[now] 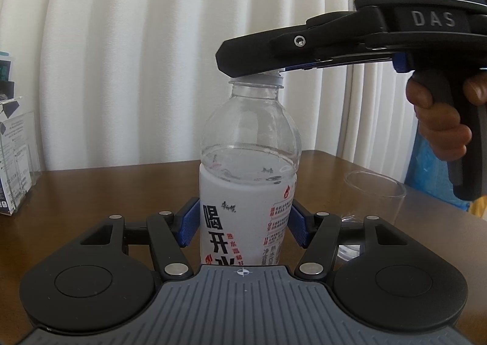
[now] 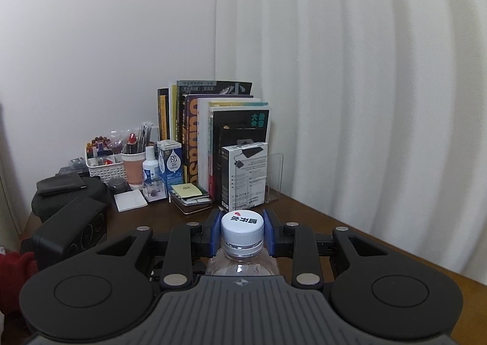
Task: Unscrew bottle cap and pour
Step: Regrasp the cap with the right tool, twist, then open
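Note:
A clear plastic water bottle (image 1: 248, 168) with a white label stands upright on the brown table (image 1: 91, 193), partly filled. My left gripper (image 1: 242, 223) is shut on the bottle's labelled body, blue pads pressing both sides. My right gripper (image 2: 242, 231) is shut on the white cap (image 2: 242, 228), its blue pads against both sides of the cap. In the left wrist view the right gripper (image 1: 258, 66) comes in from the right and covers the cap. A clear empty glass (image 1: 373, 202) stands on the table to the right of the bottle.
Books (image 2: 213, 138), a white box (image 2: 245, 174), a white basket (image 2: 105, 167), a cup of pens (image 2: 134, 168) and small bottles stand at the table's far corner. A black pouch (image 2: 67, 193) lies to the left. White curtains hang behind. A box (image 1: 15, 162) stands at the left.

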The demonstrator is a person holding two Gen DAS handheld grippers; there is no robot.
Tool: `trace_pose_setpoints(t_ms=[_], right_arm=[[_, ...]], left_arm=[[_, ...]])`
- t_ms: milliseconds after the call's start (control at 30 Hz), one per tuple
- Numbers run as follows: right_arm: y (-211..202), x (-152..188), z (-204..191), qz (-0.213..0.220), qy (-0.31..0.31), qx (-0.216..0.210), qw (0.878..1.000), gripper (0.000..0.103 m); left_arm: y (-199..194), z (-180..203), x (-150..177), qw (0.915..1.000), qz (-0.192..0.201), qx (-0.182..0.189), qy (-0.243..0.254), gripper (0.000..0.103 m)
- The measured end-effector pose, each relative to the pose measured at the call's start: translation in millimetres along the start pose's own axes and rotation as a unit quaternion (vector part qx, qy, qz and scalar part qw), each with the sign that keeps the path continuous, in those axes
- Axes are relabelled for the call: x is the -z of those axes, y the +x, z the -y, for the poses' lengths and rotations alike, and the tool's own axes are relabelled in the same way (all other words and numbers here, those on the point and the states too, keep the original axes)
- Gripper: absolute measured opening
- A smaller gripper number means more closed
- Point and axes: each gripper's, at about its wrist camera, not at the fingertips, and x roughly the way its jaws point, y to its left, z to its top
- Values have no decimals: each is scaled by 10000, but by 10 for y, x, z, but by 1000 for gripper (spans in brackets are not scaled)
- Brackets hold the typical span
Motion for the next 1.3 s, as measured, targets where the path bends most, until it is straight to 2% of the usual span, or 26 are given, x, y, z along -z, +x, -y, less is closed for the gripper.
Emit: trace_pose_setpoints(t_ms=[267, 667, 700, 733, 833, 967, 1033, 1233, 1300], right_arm=[[7, -7, 41, -39, 2, 7, 10000, 32], [14, 56, 4, 64, -23, 244, 9997, 33], [17, 62, -2, 82, -40, 270, 9996, 35], [18, 76, -23, 115, -73, 329, 9994, 40], [12, 102, -125, 219, -204, 653, 9974, 50], [-18, 130, -354, 418, -320, 1239, 9909, 50], [8, 171, -573, 497, -568, 1777, 9812, 50], [131, 235, -826, 617, -530, 2476, 9654, 48], [157, 227, -819, 631, -426, 2549, 9640, 48]], left_arm=[[16, 7, 8, 10000, -20, 57, 41, 57], [66, -63, 3, 10000, -25, 85, 30, 57], [60, -59, 1, 10000, -25, 83, 30, 57], [48, -54, 0, 10000, -25, 83, 27, 57], [35, -44, 1, 10000, -25, 82, 29, 57], [45, -43, 3, 10000, -26, 80, 31, 57], [45, -41, 4, 10000, -27, 77, 35, 57], [29, -29, -2, 10000, -25, 74, 25, 57], [24, -26, -4, 10000, -25, 79, 20, 57]])
